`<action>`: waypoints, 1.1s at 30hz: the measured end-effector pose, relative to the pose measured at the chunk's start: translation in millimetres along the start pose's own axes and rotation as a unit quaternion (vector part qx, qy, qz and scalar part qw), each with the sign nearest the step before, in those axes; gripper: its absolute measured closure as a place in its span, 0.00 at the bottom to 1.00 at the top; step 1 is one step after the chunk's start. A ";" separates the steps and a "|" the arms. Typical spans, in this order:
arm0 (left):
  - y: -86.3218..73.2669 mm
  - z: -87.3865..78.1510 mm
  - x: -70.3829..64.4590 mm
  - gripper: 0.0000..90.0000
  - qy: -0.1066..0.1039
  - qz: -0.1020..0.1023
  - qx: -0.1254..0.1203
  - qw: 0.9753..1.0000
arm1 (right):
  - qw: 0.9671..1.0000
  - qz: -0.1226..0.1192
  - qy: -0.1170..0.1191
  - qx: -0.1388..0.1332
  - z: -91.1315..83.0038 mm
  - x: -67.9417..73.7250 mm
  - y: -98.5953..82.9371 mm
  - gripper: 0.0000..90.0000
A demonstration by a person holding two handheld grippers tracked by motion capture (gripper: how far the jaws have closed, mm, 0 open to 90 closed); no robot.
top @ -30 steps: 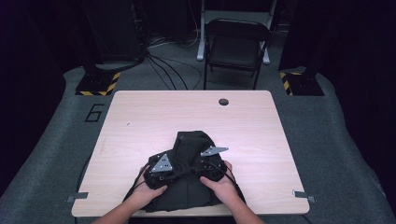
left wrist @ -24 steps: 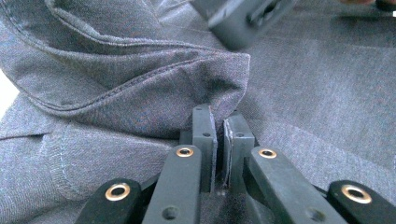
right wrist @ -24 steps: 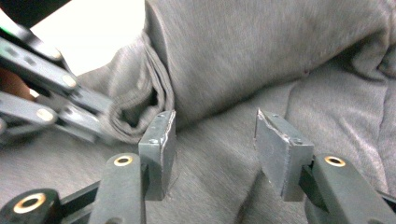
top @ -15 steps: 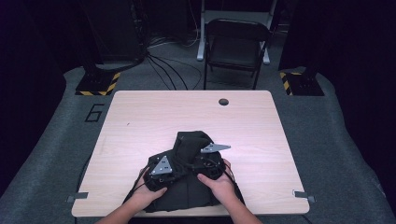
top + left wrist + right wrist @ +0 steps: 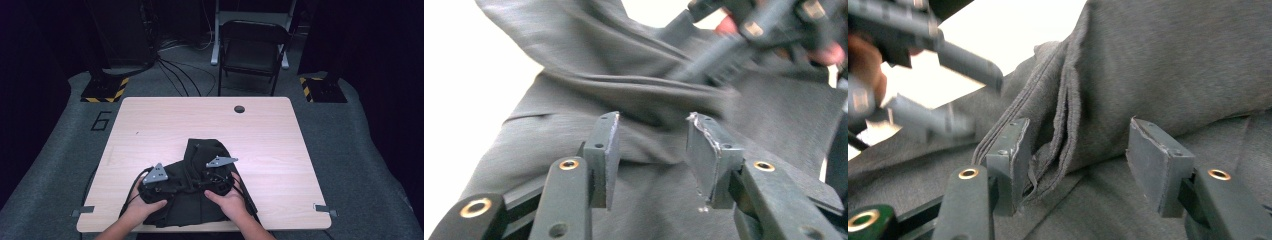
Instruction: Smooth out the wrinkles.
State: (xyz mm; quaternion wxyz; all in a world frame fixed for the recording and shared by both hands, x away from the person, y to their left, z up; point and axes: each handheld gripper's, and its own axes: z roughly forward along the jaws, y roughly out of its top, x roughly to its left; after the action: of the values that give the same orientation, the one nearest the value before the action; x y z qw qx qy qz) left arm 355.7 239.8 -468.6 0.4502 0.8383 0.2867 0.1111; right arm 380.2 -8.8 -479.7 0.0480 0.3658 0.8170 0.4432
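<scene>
A dark grey garment (image 5: 205, 152) lies bunched on the front middle of the light wooden table (image 5: 175, 120). Both hands hold grippers down on it. My left gripper (image 5: 175, 186) (image 5: 651, 125) is open, its jaws over a thick fold of the cloth (image 5: 634, 95). Just to its right, my right gripper (image 5: 210, 181) (image 5: 1078, 130) is also open, and a stitched hem edge (image 5: 1063, 130) stands between its jaws, close to the left one. Each gripper view shows the other gripper blurred farther off: the right gripper (image 5: 684, 40) and the left gripper (image 5: 983, 105).
A round cable hole (image 5: 239, 109) sits near the table's far edge. Behind the table stands a black folding chair (image 5: 252, 50), with cables on the floor. Bare tabletop stretches left, right and beyond the garment.
Both grippers have shifted slightly to the left over the garment, the left one more. The garment has kept its place.
</scene>
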 end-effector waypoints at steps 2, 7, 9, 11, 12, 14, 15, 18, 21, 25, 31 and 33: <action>3.3 -4.4 7.7 0.59 0.015 -0.007 -0.002 1.000 | 1.000 -0.007 -0.004 0.002 0.5 3.5 -1.5 0.48; 18.0 -1.9 16.7 0.52 0.024 -0.022 -0.014 0.999 | 1.000 -0.028 -0.014 -0.001 0.1 10.6 -3.9 0.49; 24.0 3.6 17.1 0.50 0.023 -0.032 -0.016 0.999 | 0.999 -0.029 -0.017 -0.003 -0.5 13.2 -4.8 0.49; 29.0 10.2 18.5 0.48 0.023 -0.036 -0.012 0.999 | 0.999 -0.032 -0.018 -0.006 -1.0 14.8 -5.7 0.49; 30.8 13.3 19.1 0.48 0.021 -0.042 -0.011 0.999 | 0.999 -0.038 -0.017 -0.007 -1.2 14.8 -6.0 0.50; 33.8 19.4 20.7 0.46 0.023 -0.048 -0.007 0.999 | 0.999 -0.036 -0.019 -0.008 -2.4 16.1 -6.9 0.51; 34.9 22.0 21.0 0.46 0.023 -0.054 -0.009 0.998 | 0.999 -0.035 -0.017 -0.009 -3.1 16.4 -7.4 0.51; 37.6 28.4 22.1 0.46 0.017 -0.067 -0.014 0.998 | 0.999 -0.041 -0.016 -0.011 -4.7 16.5 -8.6 0.53; 39.8 34.3 22.6 0.44 0.007 -0.076 -0.010 0.997 | 0.999 -0.043 -0.015 -0.013 -5.8 16.5 -9.9 0.54; 41.1 38.2 23.0 0.40 -0.003 -0.084 -0.004 0.996 | 0.999 -0.044 -0.017 -0.016 -7.0 17.6 -11.6 0.54; 43.5 40.4 17.5 0.36 -0.033 -0.103 -0.018 0.994 | 0.999 -0.044 -0.019 -0.021 -8.2 20.2 -13.2 0.54; 44.5 40.4 16.4 0.35 -0.040 -0.103 -0.019 0.994 | 0.999 -0.045 -0.016 -0.026 -8.1 20.6 -13.1 0.54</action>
State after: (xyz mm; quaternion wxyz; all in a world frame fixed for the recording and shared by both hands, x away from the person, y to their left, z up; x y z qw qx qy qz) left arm 403.9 202.3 -456.3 0.4865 0.7991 0.3514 0.0364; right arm 354.6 -5.7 -479.7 0.0899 0.3341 0.8202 0.4556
